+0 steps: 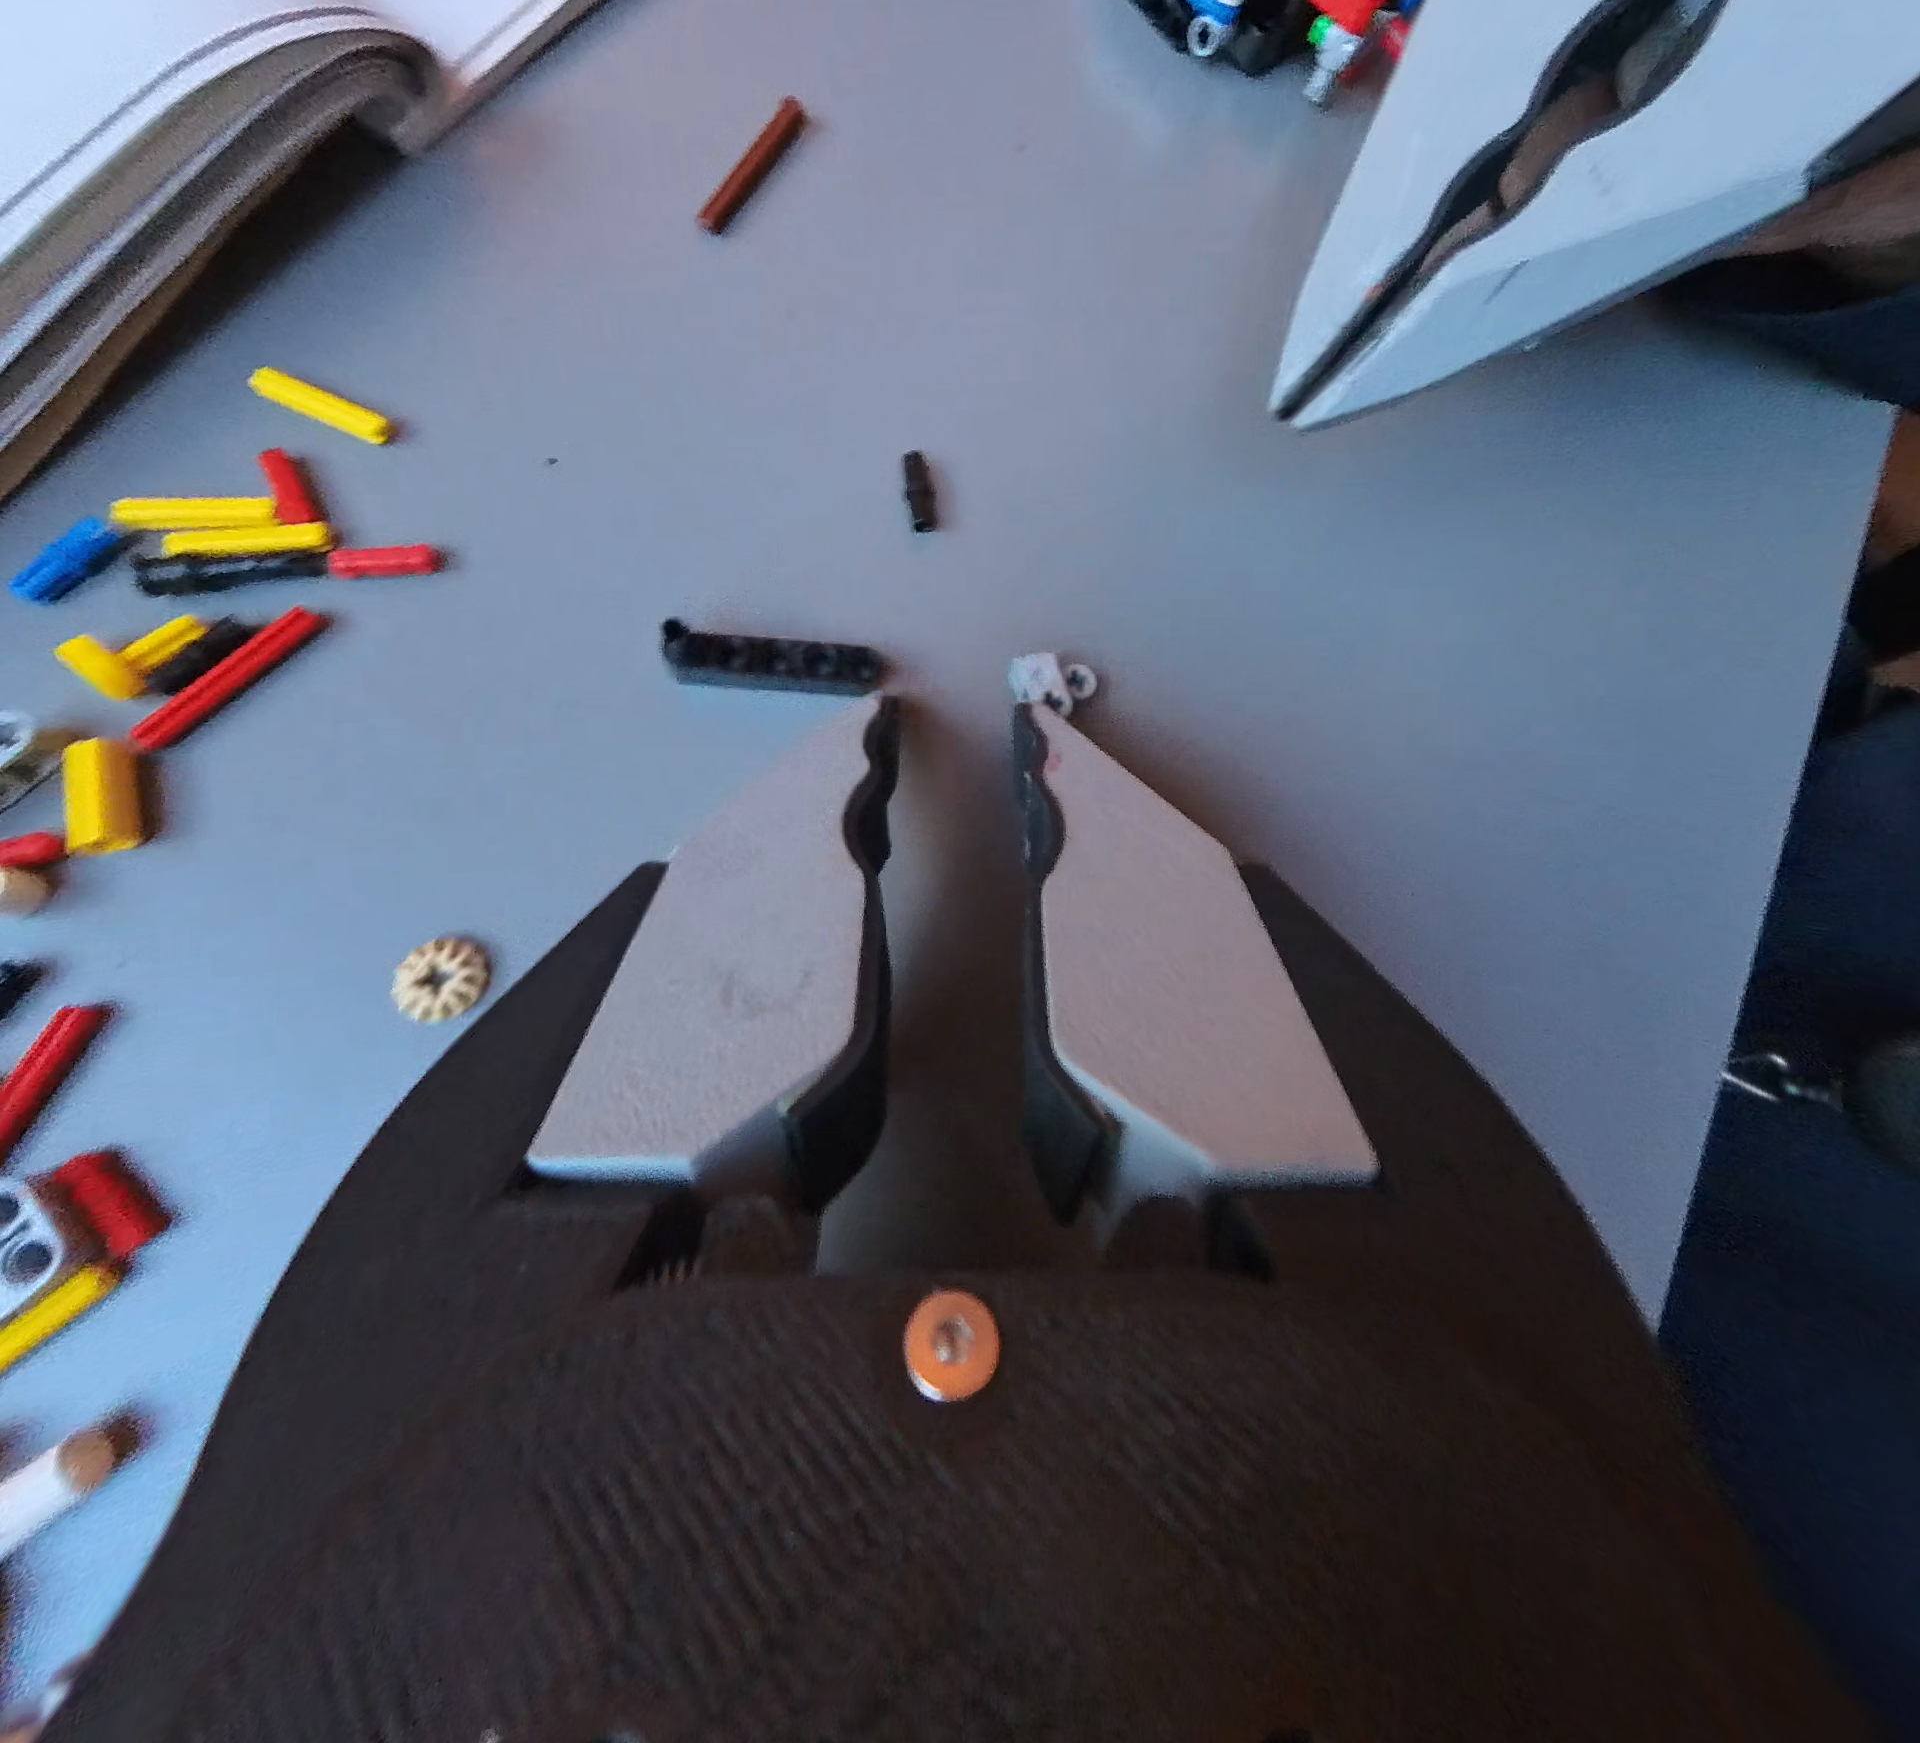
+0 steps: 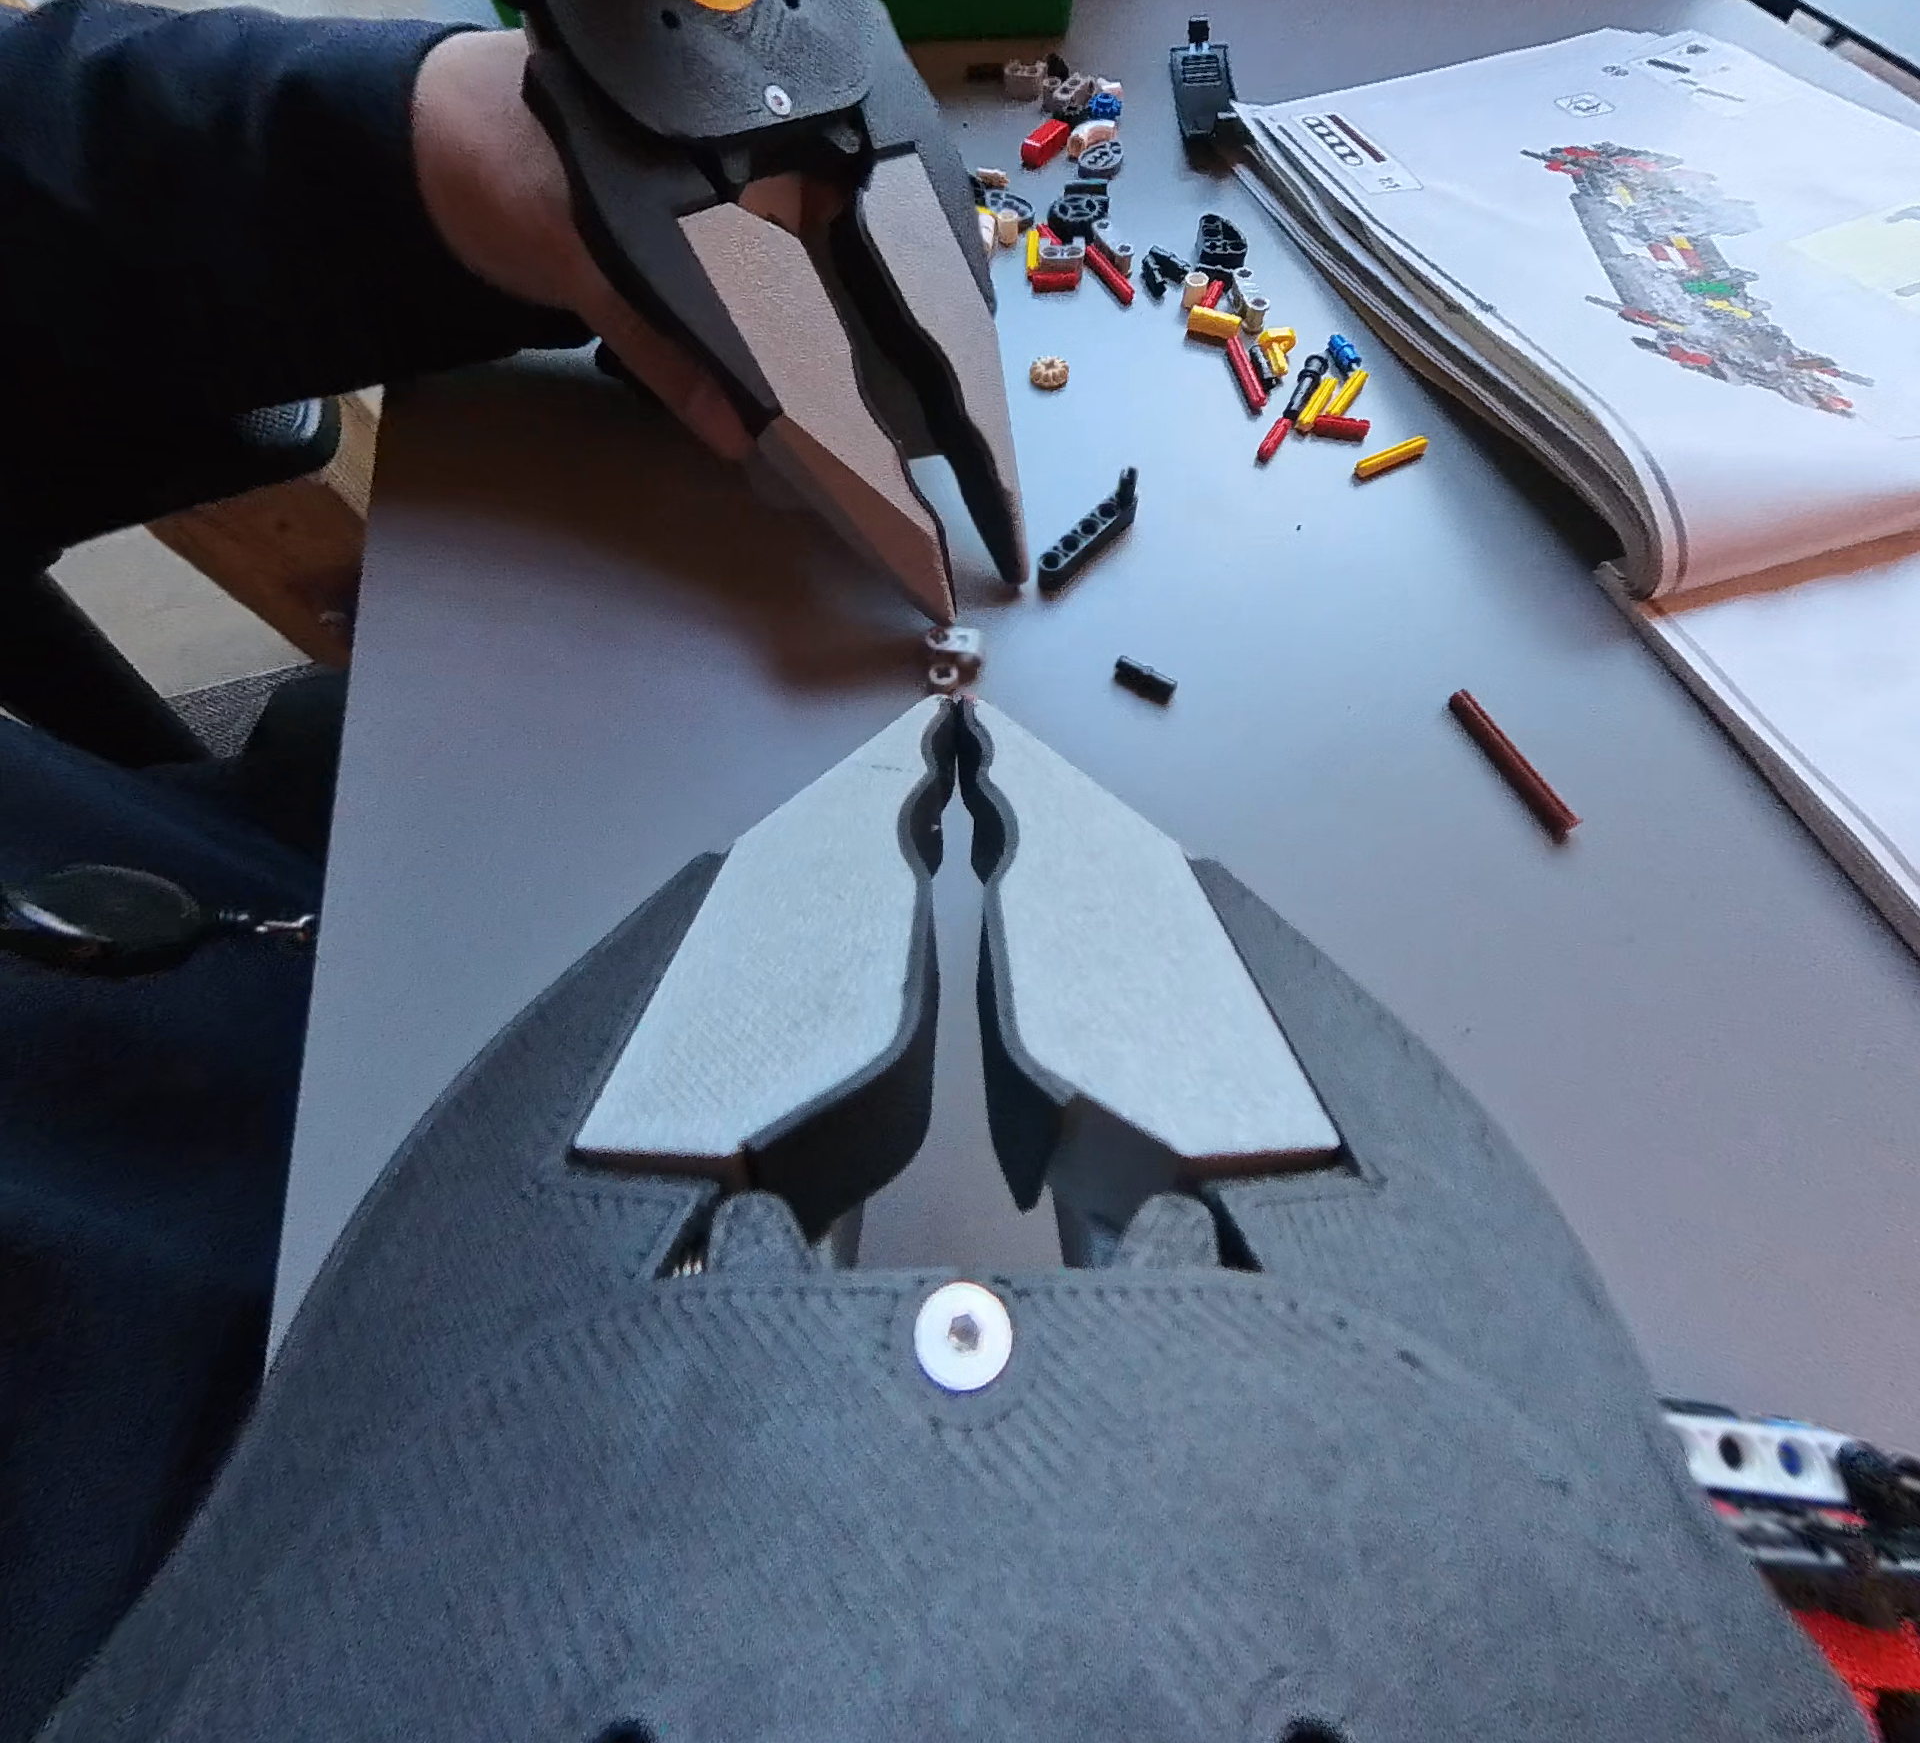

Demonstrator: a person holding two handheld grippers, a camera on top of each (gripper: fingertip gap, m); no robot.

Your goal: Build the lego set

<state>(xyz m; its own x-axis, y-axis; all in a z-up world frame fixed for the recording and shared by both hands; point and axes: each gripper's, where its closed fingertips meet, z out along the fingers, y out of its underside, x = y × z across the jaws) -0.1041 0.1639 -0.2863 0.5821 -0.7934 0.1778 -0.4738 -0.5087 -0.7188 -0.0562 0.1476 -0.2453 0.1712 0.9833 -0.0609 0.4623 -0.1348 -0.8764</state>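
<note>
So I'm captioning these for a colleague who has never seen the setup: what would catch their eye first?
Two hand-held grippers meet tip to tip over a grey table: the left gripper open, the right gripper shut on nothing, with a small light grey connector piece lying between their tips. Beyond them lies a bright scatter of red, yellow and black building pieces, beside an open instruction booklet.
</note>
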